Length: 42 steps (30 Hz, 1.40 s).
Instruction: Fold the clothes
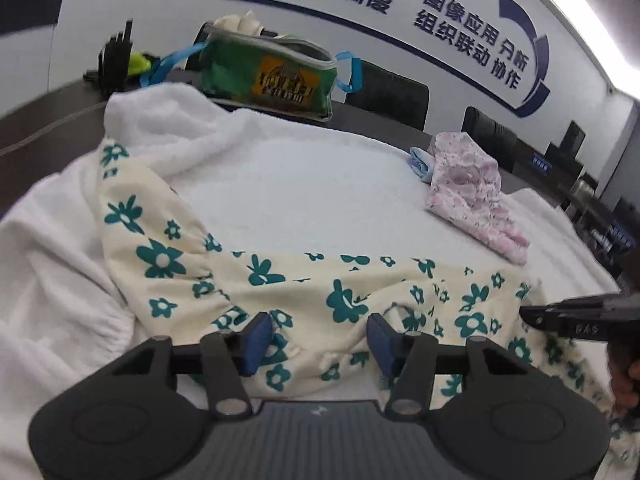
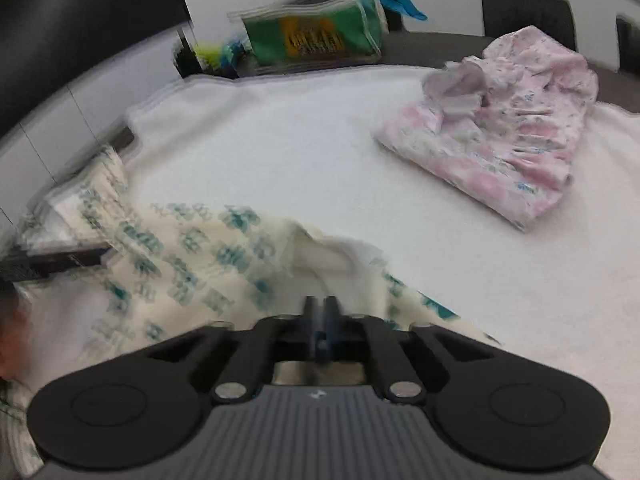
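Left tongs [image 1: 318, 338]: wide, over floral garment [image 1: 340, 300].
Right tongs [image 2: 320, 320]: pinched together on floral garment; cloth could slip free.
Risk: lopsided fold.

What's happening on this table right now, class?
A person with two handheld grippers is folding a cream garment with teal flowers on a white towel. The left gripper is open over its near edge; the right gripper is shut on its cloth. A pink floral garment lies already folded beyond.
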Tool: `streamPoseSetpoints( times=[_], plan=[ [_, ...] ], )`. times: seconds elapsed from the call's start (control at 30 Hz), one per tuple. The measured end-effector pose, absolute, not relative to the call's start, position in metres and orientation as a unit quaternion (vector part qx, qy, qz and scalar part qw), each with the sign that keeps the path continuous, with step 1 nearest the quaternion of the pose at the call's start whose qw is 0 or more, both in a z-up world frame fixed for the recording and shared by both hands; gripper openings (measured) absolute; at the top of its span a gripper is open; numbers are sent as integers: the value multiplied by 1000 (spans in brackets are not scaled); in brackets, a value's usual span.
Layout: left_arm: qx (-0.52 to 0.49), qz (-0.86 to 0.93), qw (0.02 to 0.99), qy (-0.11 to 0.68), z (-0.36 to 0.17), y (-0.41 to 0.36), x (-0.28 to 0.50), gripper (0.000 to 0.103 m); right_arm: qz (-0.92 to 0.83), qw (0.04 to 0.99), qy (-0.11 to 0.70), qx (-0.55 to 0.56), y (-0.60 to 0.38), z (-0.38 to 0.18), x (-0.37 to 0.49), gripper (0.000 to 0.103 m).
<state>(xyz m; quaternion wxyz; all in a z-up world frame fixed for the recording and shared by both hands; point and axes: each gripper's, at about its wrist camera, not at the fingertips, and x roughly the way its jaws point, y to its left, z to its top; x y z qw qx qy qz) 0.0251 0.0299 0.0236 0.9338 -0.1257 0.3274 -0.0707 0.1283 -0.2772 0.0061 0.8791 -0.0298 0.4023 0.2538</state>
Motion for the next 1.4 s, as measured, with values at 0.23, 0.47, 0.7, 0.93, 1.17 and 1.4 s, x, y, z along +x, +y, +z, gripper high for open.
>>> streamPoseSetpoints(
  times=[0.23,0.47,0.7,0.93,1.17,1.4],
  plan=[
    [26,-119,963,242,30,-8,0,94,273,913,302,-25,-284,44,75,20],
    [50,-100,937,331,3,-19,26,98,289,908,299,-56,-261,34,43,40],
    [45,-97,932,347,-2,-16,30,103,255,917,306,-30,-269,33,29,49],
    [46,-98,931,349,0,-14,32,103,214,932,291,-36,-284,42,13,59],
    [46,-98,931,348,-1,-13,32,103,198,935,291,-35,-286,44,8,60],
    [46,-98,931,348,-1,-15,32,103,199,937,283,-54,-277,50,2,62]
  ],
)
